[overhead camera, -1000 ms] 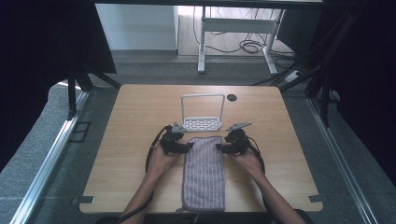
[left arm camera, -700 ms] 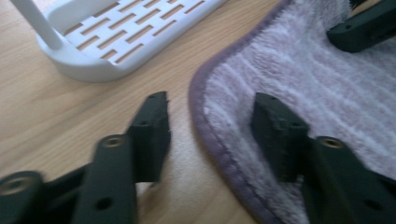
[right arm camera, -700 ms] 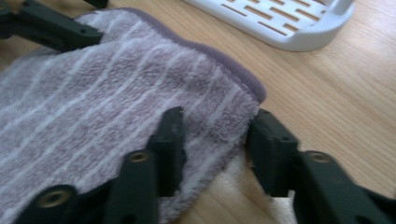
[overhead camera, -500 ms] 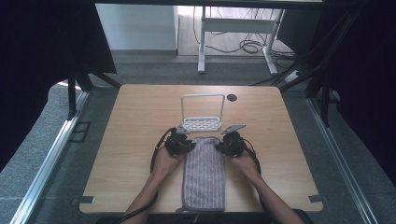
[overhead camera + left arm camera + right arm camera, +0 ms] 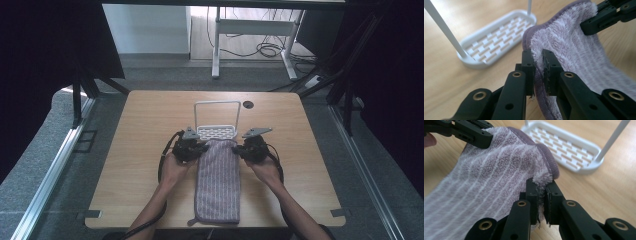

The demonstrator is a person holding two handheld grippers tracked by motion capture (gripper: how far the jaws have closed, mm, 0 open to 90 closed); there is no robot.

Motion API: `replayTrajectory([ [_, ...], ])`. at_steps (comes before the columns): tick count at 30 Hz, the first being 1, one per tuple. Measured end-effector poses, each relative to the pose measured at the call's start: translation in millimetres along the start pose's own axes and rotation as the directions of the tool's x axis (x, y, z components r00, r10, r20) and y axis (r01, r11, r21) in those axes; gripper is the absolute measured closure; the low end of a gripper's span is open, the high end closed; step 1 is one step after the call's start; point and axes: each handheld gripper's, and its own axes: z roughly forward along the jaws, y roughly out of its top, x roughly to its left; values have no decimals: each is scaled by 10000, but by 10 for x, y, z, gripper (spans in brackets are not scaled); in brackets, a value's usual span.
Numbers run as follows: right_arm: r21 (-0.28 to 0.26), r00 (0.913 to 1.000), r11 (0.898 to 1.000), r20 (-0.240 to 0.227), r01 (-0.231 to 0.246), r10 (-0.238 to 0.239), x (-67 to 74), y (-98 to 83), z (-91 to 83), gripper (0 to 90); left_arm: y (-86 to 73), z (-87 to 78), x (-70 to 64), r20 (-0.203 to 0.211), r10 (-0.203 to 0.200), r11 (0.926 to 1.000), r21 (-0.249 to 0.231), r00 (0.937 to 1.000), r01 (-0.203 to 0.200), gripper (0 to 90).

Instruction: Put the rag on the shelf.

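**Both grippers pinch the far corners of the striped towel**

Our left gripper is closed on the towel at its far left corner. In the left gripper view we see the jaws nearly together, with the purple hem and some fluffy pile squeezed between them. Our right gripper does the same at the far right corner; in the right gripper view its jaws are clamped on the edge of the cloth.

From the high view, the towel lies lengthwise on the wooden table, between our two forearms, with its near end at the table's near edge. It is purple-grey with thin pale stripes. Its far end is raised a little off the wood by the two grippers and is bunched there.

Just beyond this raised end stands a white rack, which has a slotted oval base and a thin upright frame. In both gripper views the base rests flat on the table, very close to the towel's far hem.
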Motion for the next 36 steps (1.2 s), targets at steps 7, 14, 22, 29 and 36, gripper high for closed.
replayTrajectory([
  [7, -674, 9991, 9972, -231, 334, -350, 56, 253, -245, 835, 228, -305, -10, -129, 214, 9973, -695, 9997, -223, 808],
  [14, -1309, 9974, 9893, -243, 638, -675, 78, 530, -501, 835, 483, -573, -14, -265, 541, 9914, -1177, 9982, -568, 804],
  [22, -1925, 9962, 9774, 116, 872, -866, 36, 858, -781, 838, 816, -796, -12, -651, 1103, 9808, -1542, 9918, -1192, 803],
  [29, -2297, 9928, 9665, 598, 1148, -1037, -20, 1137, -932, 839, 1149, -921, 26, -1103, 1509, 9721, -1640, 9824, -1678, 803],
  [36, -2540, 9882, 9576, 1033, 1358, -1127, -77, 1388, -998, 838, 1388, -969, 114, -1604, 1739, 9626, -1803, 9716, -2021, 801],
])
